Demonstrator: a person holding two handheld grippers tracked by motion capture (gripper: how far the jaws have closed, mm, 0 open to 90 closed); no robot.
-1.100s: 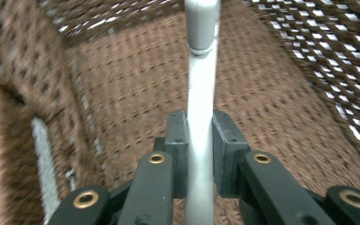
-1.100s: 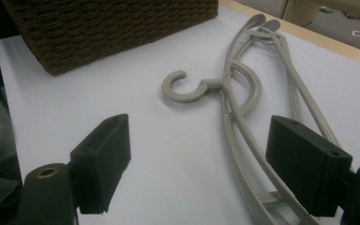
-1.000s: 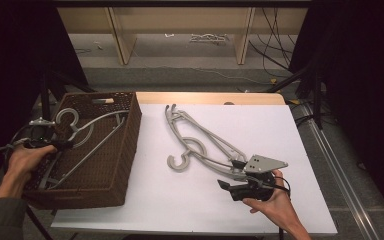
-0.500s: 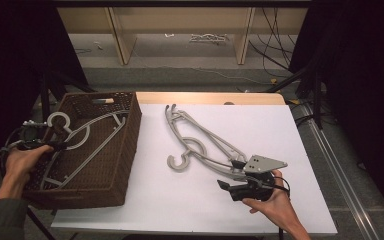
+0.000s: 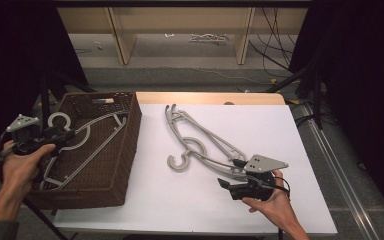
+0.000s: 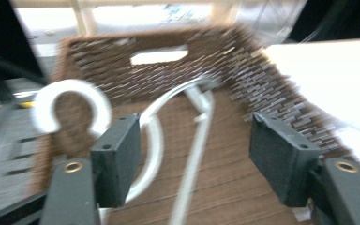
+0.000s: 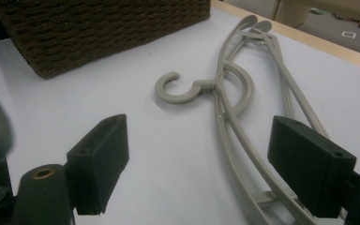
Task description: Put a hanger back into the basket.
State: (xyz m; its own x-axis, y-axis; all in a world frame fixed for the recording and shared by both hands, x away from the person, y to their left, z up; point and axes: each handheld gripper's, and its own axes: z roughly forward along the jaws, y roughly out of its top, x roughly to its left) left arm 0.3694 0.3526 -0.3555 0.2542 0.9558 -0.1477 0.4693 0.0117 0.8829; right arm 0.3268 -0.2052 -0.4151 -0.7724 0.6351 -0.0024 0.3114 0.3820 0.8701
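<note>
A brown wicker basket (image 5: 125,145) stands at the table's left end with a pale grey hanger (image 5: 95,125) lying inside, its hook toward the left rim. My left gripper (image 5: 67,137) hovers over that rim, open. In the left gripper view the hanger (image 6: 201,117) runs between the spread jaws of the left gripper (image 6: 192,126), untouched, and the picture is blurred. A stack of grey hangers (image 5: 200,140) lies on the white table. My right gripper (image 5: 230,173) stands open at their near end. In the right gripper view the hangers (image 7: 234,79) lie just beyond the right gripper (image 7: 199,136).
The white table top (image 5: 270,125) has bare room right of the hangers and in front of the basket (image 7: 98,23). A wooden strip (image 5: 205,97) edges the far side. Black stands (image 5: 315,95) and cables (image 5: 275,35) are on the floor beyond.
My left gripper has drawn back a little to the left, away from the hook of the hanger in the basket. The right gripper and the hangers on the table have not moved.
</note>
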